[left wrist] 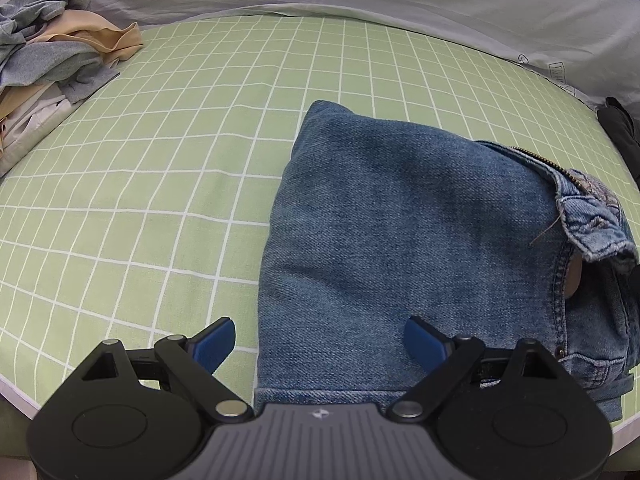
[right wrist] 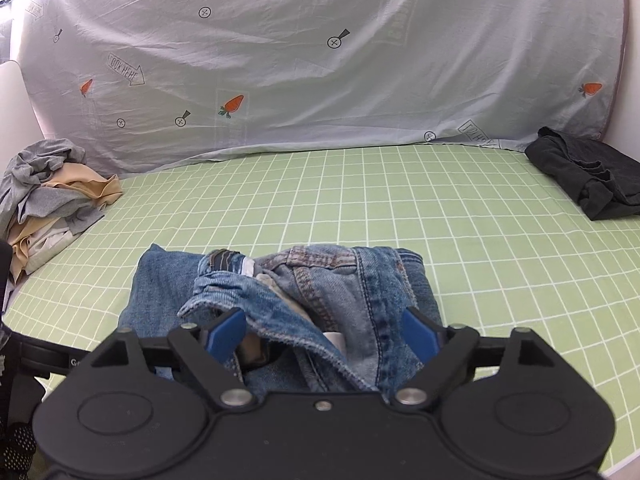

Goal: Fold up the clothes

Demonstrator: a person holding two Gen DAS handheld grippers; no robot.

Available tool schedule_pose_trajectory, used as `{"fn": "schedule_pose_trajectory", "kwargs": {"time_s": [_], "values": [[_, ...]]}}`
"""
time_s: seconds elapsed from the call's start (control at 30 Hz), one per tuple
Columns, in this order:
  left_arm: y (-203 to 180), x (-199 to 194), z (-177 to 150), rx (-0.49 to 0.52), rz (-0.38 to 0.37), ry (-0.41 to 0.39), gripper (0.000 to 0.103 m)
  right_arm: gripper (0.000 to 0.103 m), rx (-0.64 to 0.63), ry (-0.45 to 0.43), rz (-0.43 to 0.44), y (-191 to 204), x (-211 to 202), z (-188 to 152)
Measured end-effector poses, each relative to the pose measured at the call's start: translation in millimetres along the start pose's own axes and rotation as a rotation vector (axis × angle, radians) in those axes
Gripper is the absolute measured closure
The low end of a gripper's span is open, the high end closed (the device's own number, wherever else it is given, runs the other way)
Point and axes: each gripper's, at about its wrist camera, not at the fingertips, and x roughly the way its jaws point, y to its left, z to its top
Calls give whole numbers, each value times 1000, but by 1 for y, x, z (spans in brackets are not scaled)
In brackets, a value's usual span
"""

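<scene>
Jeans (left wrist: 400, 220) folded on sheet (left wrist: 160, 160) | both tools open above near edge

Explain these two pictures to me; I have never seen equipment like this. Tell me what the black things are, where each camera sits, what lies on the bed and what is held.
There is no robot: a person holds two hand-held grippers, each with a fisheye camera looking along its blue-padded fingers. One picture is from the left gripper, one from the right gripper. Both are open and hold nothing. Folded jeans lie before them on the green checked sheet. A pile of unfolded clothes lies at the left, a dark folded garment at the right.
</scene>
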Motion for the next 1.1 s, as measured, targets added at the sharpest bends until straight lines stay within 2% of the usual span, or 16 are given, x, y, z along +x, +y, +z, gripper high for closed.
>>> {"fn": "schedule_pose_trajectory", "kwargs": {"time_s": [0.3,0.47,0.57,0.7,0.87,1.0,1.07,1.1], "values": [[-4,-2,-3,-31,11,3,11,16,-56,42,-54,13,18,-3],[-3,-1,-3,-31,11,8,11,16,-76,14,-38,19,33,12],[-3,0,-3,-38,13,11,11,16,-46,20,-46,18,45,25],[-1,2,-4,-61,14,17,10,16,67,60,-61,2,65,38],[1,5,-5,-91,25,24,9,12,137,150,-126,-19,93,42],[6,-2,-5,-95,60,2,10,11,233,230,-105,-37,98,45],[10,-8,-4,-86,83,-19,10,11,181,245,-99,-32,90,50],[12,-12,-3,-81,89,-30,10,11,116,253,-110,-24,83,53]]}}
